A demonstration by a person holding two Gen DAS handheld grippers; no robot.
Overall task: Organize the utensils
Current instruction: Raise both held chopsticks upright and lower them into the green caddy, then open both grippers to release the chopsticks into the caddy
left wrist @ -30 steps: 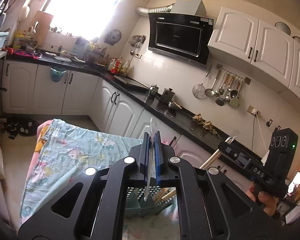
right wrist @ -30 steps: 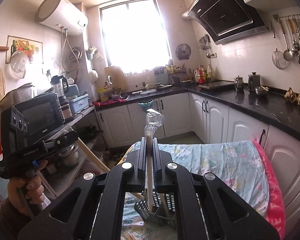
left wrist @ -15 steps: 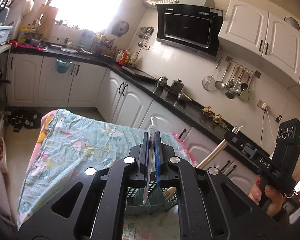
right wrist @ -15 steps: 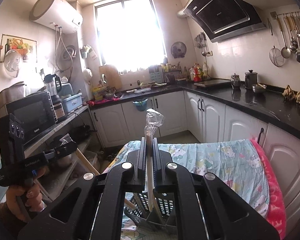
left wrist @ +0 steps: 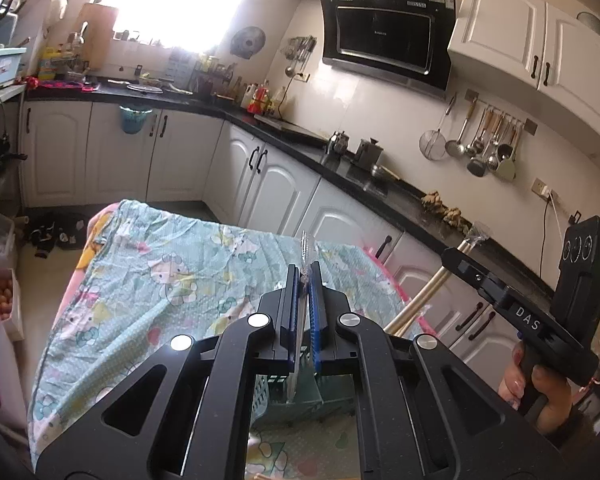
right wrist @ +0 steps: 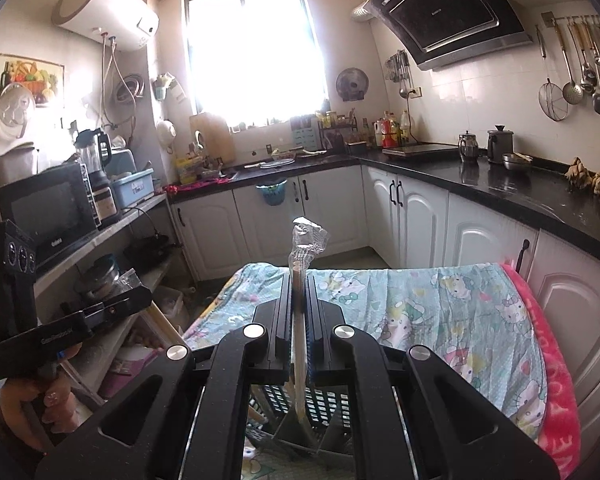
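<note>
Basket [right wrist: 319,404] below both loaded grippers; patterned cloth [left wrist: 172,280] beyond.

We see a black slanted range hood [left wrist: 383,40] on the tiled wall above a black L-shaped worktop [right wrist: 511,188], two metal pots [right wrist: 485,145] standing near its back edge, and a white cylindrical water heater [right wrist: 104,8] mounted high beside the bright window [right wrist: 256,52].

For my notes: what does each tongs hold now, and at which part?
Left tongs grip a clear-wrapped thin utensil along its shaft. Right tongs grip wrapped chopsticks mid-length, wrapper end above.
</note>
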